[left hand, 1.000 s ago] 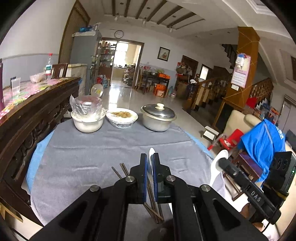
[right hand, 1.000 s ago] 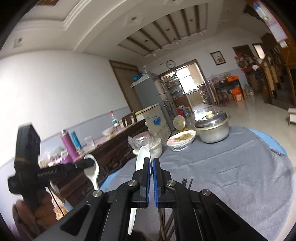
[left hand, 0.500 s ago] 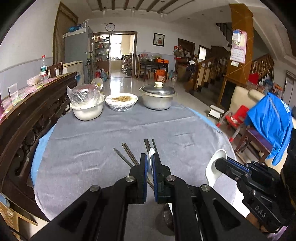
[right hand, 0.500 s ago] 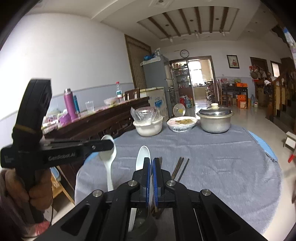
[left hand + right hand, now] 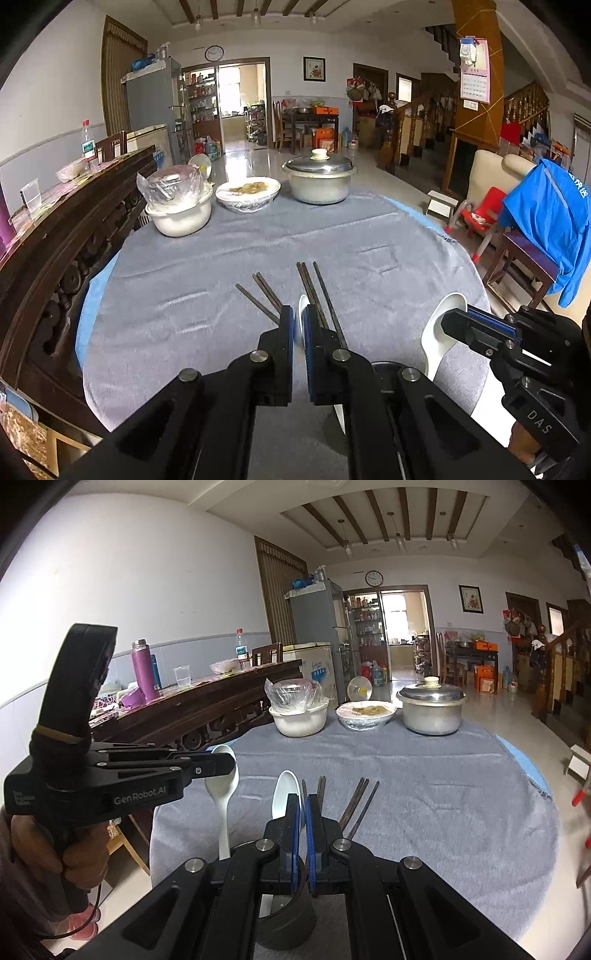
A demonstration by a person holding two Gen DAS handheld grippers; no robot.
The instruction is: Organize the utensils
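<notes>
Your left gripper (image 5: 225,764) and right gripper (image 5: 302,812) each clamp a white spoon (image 5: 221,794), both held above the dark holder (image 5: 284,919); chopsticks (image 5: 314,291) lie on the cloth (image 5: 184,295).

A round tabletop (image 5: 369,236) under a grey cloth (image 5: 207,280) carries chopsticks (image 5: 314,284) at centre, bowls (image 5: 181,218) and pot (image 5: 319,179) above.

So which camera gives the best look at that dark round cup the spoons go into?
The right wrist view: the dark round holder cup shows its rim and wall below the tongs, with a white plastic spoon standing in it. The left wrist view shows only a sliver of its rim.
</notes>
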